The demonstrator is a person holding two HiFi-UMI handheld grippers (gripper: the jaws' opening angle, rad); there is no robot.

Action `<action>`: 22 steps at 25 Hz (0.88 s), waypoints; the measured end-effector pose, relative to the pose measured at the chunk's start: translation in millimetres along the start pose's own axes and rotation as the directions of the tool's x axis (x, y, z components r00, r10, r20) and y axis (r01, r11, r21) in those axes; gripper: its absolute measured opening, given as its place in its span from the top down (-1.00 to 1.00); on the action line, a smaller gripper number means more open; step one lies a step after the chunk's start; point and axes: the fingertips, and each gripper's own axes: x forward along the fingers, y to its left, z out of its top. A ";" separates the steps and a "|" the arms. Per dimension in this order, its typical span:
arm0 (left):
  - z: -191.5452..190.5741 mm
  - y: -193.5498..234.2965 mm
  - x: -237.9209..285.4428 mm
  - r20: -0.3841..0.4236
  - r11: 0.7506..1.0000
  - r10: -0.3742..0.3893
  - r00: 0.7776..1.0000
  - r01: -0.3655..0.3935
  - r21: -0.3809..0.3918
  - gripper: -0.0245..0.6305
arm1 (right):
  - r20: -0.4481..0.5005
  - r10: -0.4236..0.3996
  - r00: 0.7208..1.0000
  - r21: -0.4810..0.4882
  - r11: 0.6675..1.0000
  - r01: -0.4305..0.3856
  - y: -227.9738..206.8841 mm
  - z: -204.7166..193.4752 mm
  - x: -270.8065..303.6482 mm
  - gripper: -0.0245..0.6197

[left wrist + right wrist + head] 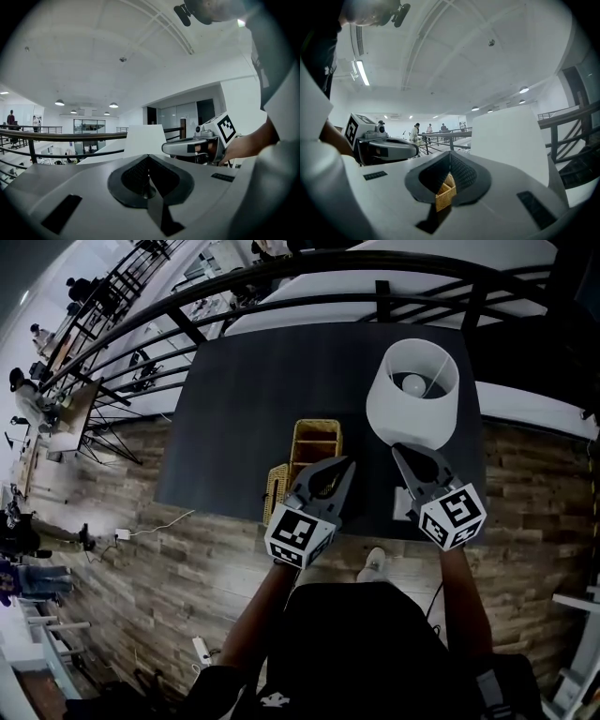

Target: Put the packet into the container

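From the head view, I look down at a dark table on a wood floor. A yellow woven container stands near the table's near edge, and a lower woven part is just beside it on the left. My left gripper hangs over the near end of the container with its jaws pressed together and nothing in them. My right gripper is near it, pointing at the bottom of a white lamp that stands on the table. A small pale patch lies at the table edge just beside my right gripper. I cannot tell if it is the packet, and I see no packet in either tool. In the left gripper view, my left gripper has its two jaws meeting at the tip, clenched on nothing. Past it I see the white lamp, a dark railing and my right gripper off to the side. In the right gripper view, my right gripper also has its jaws closed tip to tip with nothing pinched. The woven container shows through the gap lower down between the jaws, but it is behind them and not held. The lamp is close on one side and my left gripper is on the other.
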 end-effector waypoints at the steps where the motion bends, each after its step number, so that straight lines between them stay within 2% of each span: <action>1: -1.6 1.6 -0.5 -0.003 1.000 -0.003 1.000 0.003 -0.001 0.90 | -0.006 -0.003 1.000 0.003 1.000 0.003 0.0 -1.9 1.2 0.90; 7: -5.0 10.0 0.7 0.008 0.999 -0.028 1.000 0.028 -0.019 0.90 | -0.040 -0.017 0.999 0.019 1.000 0.017 0.3 -11.5 4.5 0.91; 15: -8.4 12.5 7.1 0.024 0.984 -0.174 0.985 0.174 -0.044 0.90 | -0.095 -0.129 0.987 0.008 0.991 0.130 -1.0 -26.7 -6.3 0.90; 19: -10.3 1.1 10.8 0.028 0.964 -0.262 0.965 0.263 -0.027 0.90 | -0.112 -0.204 0.973 0.012 0.978 0.206 -1.1 -35.2 -23.0 0.90; 22: -16.6 -15.8 12.2 0.021 0.932 -0.363 0.931 0.364 -0.008 0.90 | -0.116 -0.275 0.954 0.020 0.960 0.279 2.6 -39.5 -36.8 0.90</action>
